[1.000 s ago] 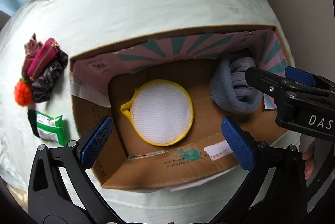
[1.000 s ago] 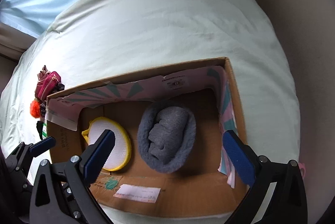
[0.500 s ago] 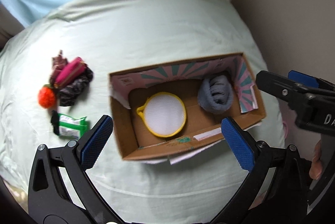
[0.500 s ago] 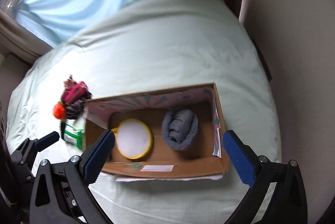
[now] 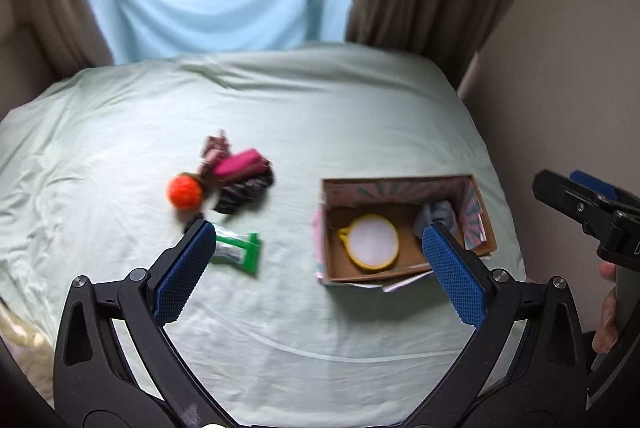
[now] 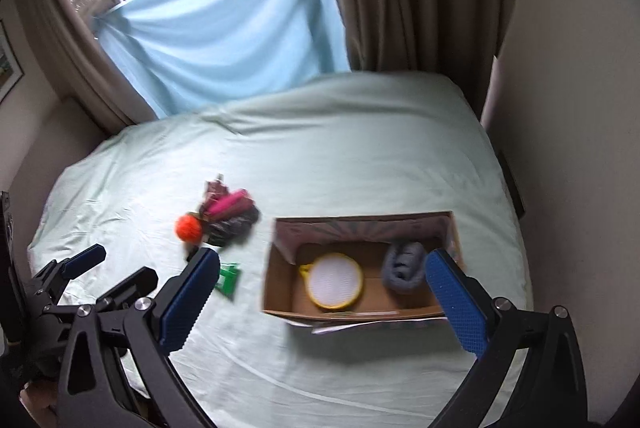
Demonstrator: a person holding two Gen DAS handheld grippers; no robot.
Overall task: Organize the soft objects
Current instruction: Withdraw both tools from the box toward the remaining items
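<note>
You are holding both tools high above the bed (image 5: pixel 320 132), and neither is carrying anything. The left tool (image 5: pixel 316 268) is standing with its blue pads spread wide and nothing between them; the right tool (image 6: pixel 320 300) is gaping wide too, and is empty.

The cardboard box (image 6: pixel 280 292) is sitting at the lower right of the frame in both views. Inside it, the yellow-rimmed mesh pouch (image 6: pixel 335 281) is lying flat on the left half, and the rolled grey knit (image 6: pixel 402 266) is resting beside it on the right half.

The rest of the soft things are waiting on the sheet at centre left of the frame, well apart from the box. An orange pompom (image 5: pixel 185 191) is touching a pile made of a pink pouch (image 5: pixel 239 164) and a dark patterned cloth (image 5: pixel 244 190). A green packet (image 5: pixel 236 252) is lying just below them, near the left pad of the left tool. The pictures are blurred there, so finer detail is hard to tell.

You seem to be between placements, with two items boxed and several left. The next move likely calls for lowering the left tool toward the green packet or the pile, centring the pads on one item only, and closing gently so the sheet is not pinched.
</note>
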